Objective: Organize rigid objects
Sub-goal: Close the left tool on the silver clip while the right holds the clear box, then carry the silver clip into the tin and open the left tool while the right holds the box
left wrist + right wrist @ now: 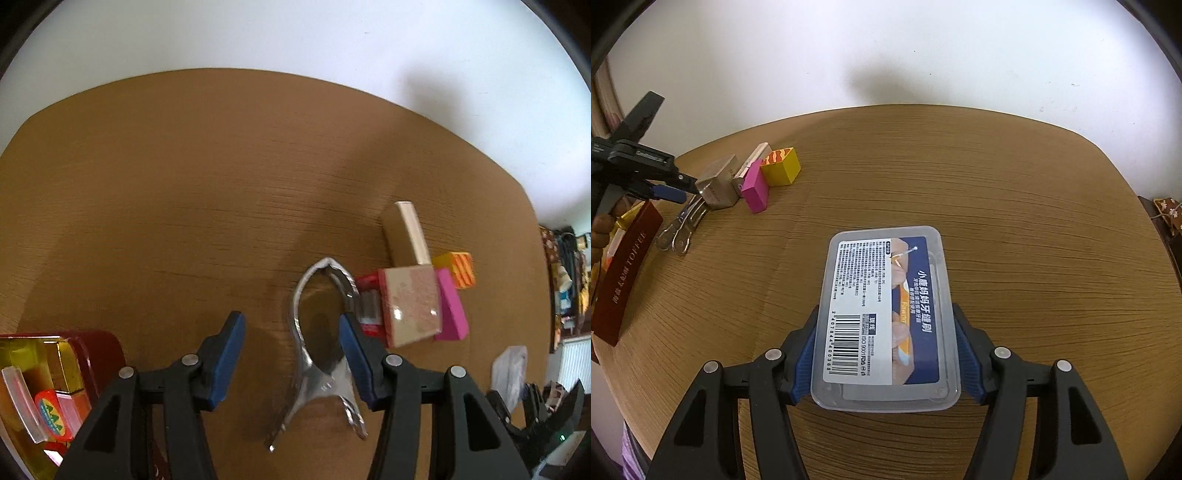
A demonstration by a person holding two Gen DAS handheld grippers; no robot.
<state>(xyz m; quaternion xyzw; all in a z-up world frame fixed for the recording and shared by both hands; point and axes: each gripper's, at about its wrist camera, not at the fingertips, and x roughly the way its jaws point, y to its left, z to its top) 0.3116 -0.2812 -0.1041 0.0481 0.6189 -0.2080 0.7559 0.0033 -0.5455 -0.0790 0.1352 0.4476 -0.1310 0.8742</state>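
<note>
Table (1015, 206) bare right of clasped plastic box (886, 317)

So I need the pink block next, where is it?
The pink block is far left on the table in the right wrist view, between the tan block and yellow cube; in the left wrist view, right of the left gripper.

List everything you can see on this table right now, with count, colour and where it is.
Plastic box: one, clear with blue label, between right gripper's fingers.
Metal tongs: one, silver, beside the blocks.
Pink block: one, in the block cluster.
Yellow block: one, orange stripes, cluster's far end.
Tan cube: one, next to pink block.
Toffee box: one, dark red, table's left edge.
Table: one, brown wood.
Left gripper: open, over tongs.
Right gripper: shut on box.
</note>
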